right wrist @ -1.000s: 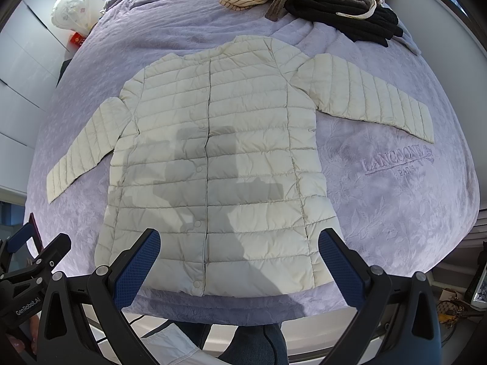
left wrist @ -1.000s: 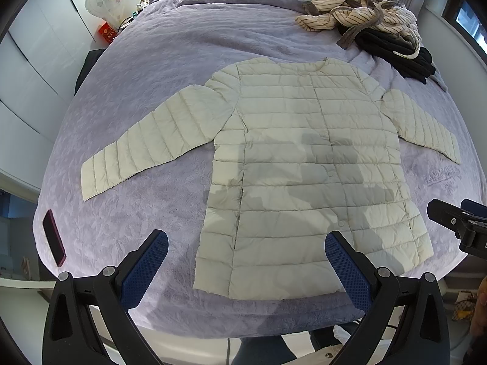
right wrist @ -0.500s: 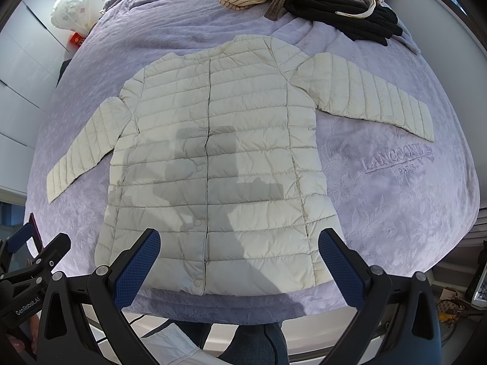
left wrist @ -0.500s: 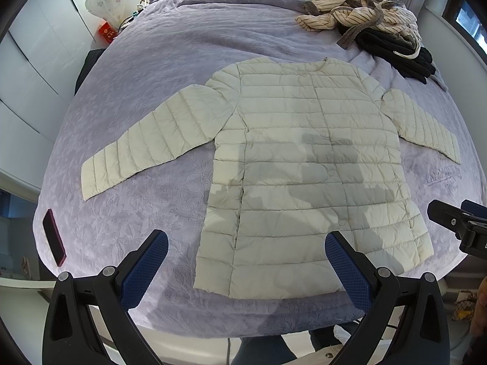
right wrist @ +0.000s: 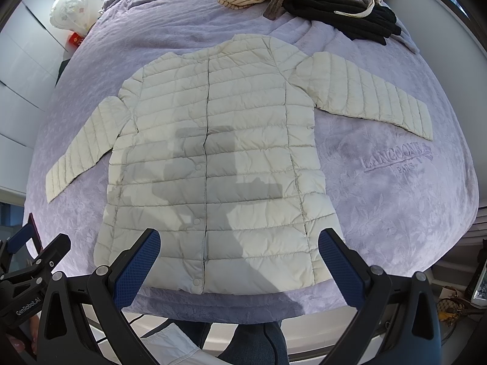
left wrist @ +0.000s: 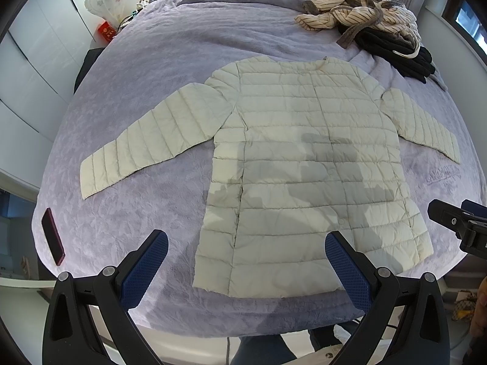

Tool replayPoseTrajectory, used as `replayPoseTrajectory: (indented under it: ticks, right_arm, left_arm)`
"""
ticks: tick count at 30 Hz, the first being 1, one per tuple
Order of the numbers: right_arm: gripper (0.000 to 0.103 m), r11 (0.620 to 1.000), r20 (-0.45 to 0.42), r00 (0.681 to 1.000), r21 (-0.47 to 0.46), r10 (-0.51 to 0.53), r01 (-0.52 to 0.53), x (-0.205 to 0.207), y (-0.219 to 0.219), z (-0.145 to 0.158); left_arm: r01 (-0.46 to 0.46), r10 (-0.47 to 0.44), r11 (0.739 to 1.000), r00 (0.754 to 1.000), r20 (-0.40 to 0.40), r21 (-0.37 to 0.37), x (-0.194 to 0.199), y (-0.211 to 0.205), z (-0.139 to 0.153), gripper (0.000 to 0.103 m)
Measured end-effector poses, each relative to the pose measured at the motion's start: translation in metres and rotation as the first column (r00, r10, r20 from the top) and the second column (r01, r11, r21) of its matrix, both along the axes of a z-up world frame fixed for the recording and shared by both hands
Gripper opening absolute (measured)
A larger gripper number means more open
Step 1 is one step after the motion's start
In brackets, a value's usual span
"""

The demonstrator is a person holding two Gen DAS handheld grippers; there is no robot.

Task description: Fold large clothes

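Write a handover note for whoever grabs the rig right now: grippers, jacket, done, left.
Left gripper: open, empty, held above the near bed edge by the hem.
Right gripper: open, empty, same height over the hem.
Quilted jacket: flat on the purple bedspread, front up, snaps closed, both sleeves spread out to the sides.
Other clothes pile sits at the far right corner; a phone lies near the left edge.
Done: jacket laid out. Left: every fold; none started.
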State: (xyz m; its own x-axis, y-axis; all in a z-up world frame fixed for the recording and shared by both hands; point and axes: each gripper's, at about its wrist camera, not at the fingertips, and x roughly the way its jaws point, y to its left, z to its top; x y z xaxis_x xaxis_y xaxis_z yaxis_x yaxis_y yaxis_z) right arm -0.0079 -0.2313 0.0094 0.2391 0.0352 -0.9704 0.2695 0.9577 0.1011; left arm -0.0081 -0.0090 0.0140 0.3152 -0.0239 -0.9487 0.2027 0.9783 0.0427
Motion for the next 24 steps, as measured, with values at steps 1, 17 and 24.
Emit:
replayPoseTrajectory:
  ticks: [1,17,24]
  right_arm:
    - [0.103,1.000,0.000,1.000,-0.001,0.000,0.000,0.000,0.000,0.000]
    - [0.103,0.996,-0.035,0.999,-0.086,0.006,-0.009,-0.001,0.004,-0.011]
    - [0.103,0.999,-0.013,1.000,-0.045,0.028,-0.028,0.020,0.024,-0.018]
  left_arm:
    - [-0.001,0.001,1.000,1.000,0.000,-0.002,0.000,0.000,0.000,0.103]
    - [-0.060,0.058,0.997,0.997,-0.045,-0.045,0.002,0.022,-0.017,0.103]
    - [-0.134,0.131,0.989,0.991,-0.040,-0.068,0.014,0.064,-0.023,0.103]
